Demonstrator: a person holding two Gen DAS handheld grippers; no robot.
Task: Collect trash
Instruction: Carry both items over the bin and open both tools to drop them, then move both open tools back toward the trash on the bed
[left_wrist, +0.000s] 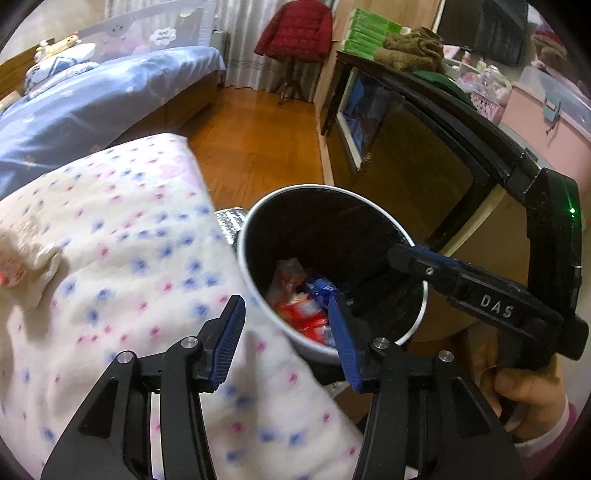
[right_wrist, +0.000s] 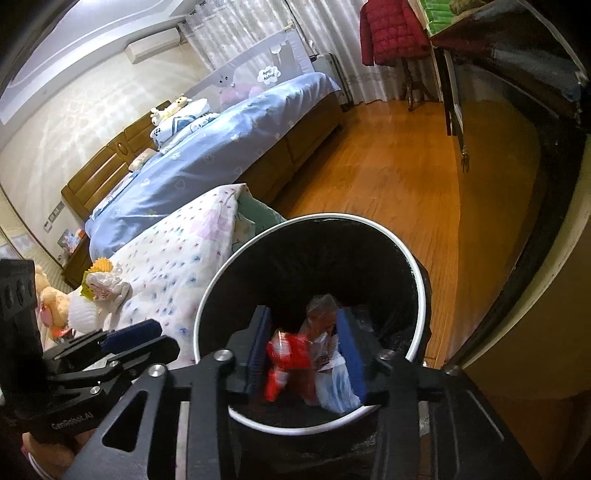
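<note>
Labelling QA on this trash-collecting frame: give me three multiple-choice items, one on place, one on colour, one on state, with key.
1. Where do the red and clear plastic wrappers lie?
A. on the wooden floor
B. inside the round white-rimmed black bin
C. on the blue bed

2. What colour are the gripper pads?
A. blue
B. green
C. yellow

3. How do the right gripper jaws stand?
A. clamped on the bin rim
B. apart, above the bin
C. shut on a toy

Key: B, the wrappers sit at the bin's bottom; A, blue ribbed pads in both views; B, a gap shows between its pads.
</note>
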